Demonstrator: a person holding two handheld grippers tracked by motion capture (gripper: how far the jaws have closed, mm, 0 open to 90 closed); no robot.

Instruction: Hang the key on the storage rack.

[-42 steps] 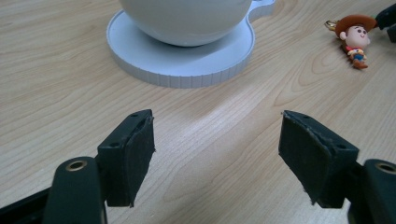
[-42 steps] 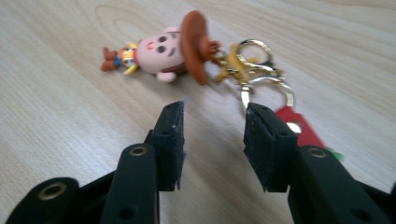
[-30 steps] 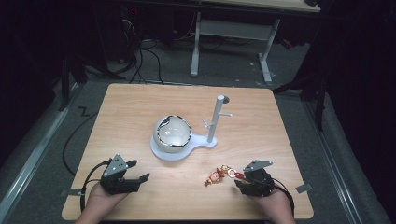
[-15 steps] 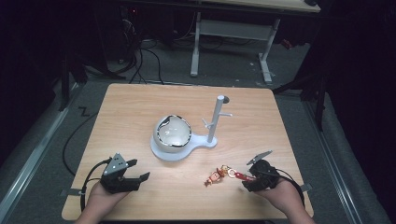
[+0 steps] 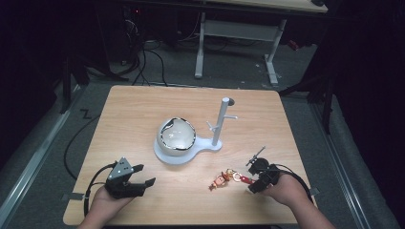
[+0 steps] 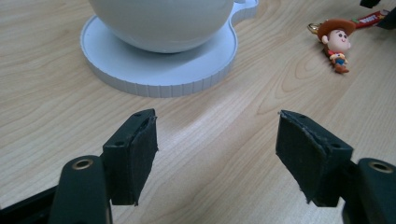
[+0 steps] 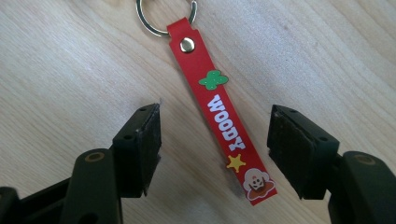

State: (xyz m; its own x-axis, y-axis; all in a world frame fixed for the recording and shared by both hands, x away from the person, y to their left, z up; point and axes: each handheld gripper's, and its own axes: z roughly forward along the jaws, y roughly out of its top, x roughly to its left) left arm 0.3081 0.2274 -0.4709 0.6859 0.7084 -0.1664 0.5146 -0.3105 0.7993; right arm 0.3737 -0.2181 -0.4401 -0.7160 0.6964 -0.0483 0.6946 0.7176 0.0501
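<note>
On the wooden table (image 5: 143, 114) stands a white stand (image 5: 187, 153) — a round ribbed base that carries a white bowl-like dome (image 5: 177, 135) with dark marks along its rim, and beside it, on a lobe of the same base, an upright post (image 5: 220, 122) with short pegs sticking out; what lies inside the dome cannot be made out from the high view, and nothing hangs on the pegs. The keychain lies flat on the bare wood near the front edge, to the right of the stand and apart from it. It has three parts in a line: a small cowboy figure (image 6: 337, 43) with a brown hat, a metal ring (image 7: 164, 18), and a red strap (image 7: 219, 110) riveted to the ring, printed with a green shape, the word WOODY in white, a yellow star and a small face at its end. The right gripper (image 7: 214, 149) points down at the strap, and its jaws have just been opening: they stand apart on either side of the strap's printed end, the pads clear of it, so the strap lies between them ungripped. The left gripper (image 6: 217, 149) rests at the front left of the table, well apart from the keychain, its jaws spread wide with only bare wood between them — it holds nothing.
</note>
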